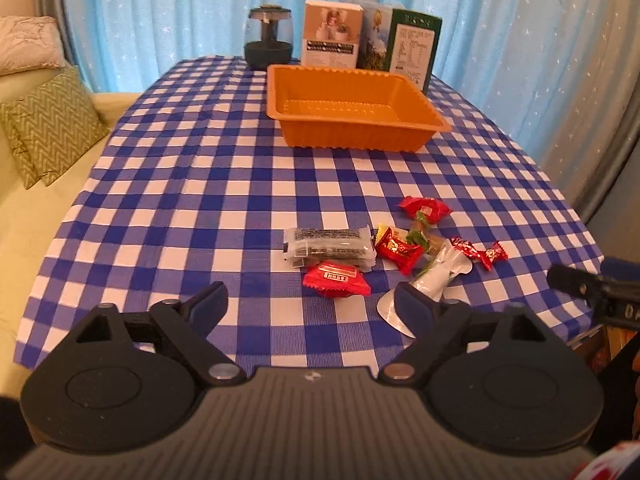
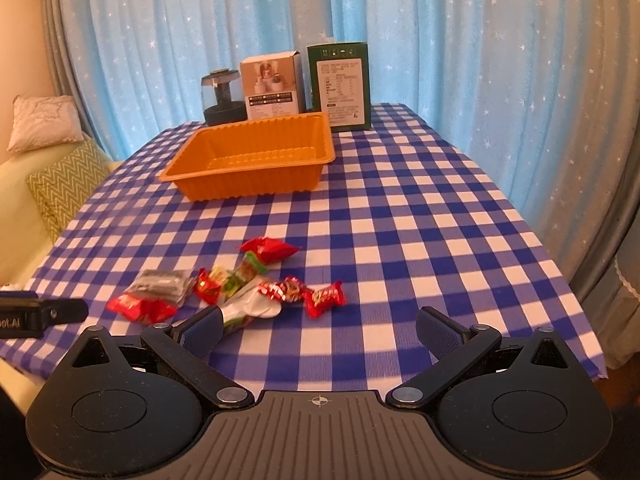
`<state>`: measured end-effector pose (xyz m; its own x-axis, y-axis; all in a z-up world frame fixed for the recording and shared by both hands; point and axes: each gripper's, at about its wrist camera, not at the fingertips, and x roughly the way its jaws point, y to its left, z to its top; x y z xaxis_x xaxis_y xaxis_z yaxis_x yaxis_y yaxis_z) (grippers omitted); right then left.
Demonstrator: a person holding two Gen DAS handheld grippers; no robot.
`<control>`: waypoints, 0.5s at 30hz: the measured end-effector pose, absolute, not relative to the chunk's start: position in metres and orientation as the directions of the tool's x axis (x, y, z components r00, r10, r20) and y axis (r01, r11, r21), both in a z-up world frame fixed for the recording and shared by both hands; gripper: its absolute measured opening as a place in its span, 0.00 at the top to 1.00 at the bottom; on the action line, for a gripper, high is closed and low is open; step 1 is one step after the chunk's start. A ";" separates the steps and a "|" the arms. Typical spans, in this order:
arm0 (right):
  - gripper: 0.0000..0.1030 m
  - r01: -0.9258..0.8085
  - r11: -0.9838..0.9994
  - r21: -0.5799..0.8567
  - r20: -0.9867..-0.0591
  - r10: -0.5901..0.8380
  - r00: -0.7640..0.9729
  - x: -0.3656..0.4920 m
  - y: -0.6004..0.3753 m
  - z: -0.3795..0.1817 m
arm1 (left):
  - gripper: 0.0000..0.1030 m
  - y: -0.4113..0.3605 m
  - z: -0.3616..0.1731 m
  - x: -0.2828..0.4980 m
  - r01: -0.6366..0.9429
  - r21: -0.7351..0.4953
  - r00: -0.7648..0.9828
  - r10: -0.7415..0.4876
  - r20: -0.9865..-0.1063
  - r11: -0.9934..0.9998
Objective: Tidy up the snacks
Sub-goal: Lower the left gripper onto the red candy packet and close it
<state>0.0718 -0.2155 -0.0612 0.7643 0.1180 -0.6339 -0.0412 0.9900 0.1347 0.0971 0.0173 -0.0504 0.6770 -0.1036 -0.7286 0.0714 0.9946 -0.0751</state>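
An empty orange tray point(image 1: 362, 136) stands at the far middle of the checked table; it also shows in the right wrist view point(image 2: 248, 184). A pile of snacks lies near the front edge: a grey packet point(image 1: 328, 246), red packets point(image 1: 336, 278), wrapped red candies point(image 1: 478, 254) and a white pouch point(image 1: 440, 274). In the right wrist view the pile holds red candies point(image 2: 320, 296) and the grey packet point(image 2: 162, 284). My left gripper point(image 1: 312, 308) is open and empty just before the pile. My right gripper point(image 2: 320, 332) is open and empty, right of the pile.
A dark glass jar point(image 1: 269, 38), a white box point(image 1: 330, 34) and a green box point(image 1: 412, 48) stand behind the tray. Blue curtains hang behind the table. A sofa with cushions point(image 1: 48, 128) lies to the left.
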 end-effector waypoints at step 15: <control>0.18 -0.058 0.979 0.194 -0.676 0.176 0.715 0.104 -0.211 -0.100 | 0.53 -0.005 -0.096 0.143 0.225 -0.045 0.651 -0.184 -0.736 0.973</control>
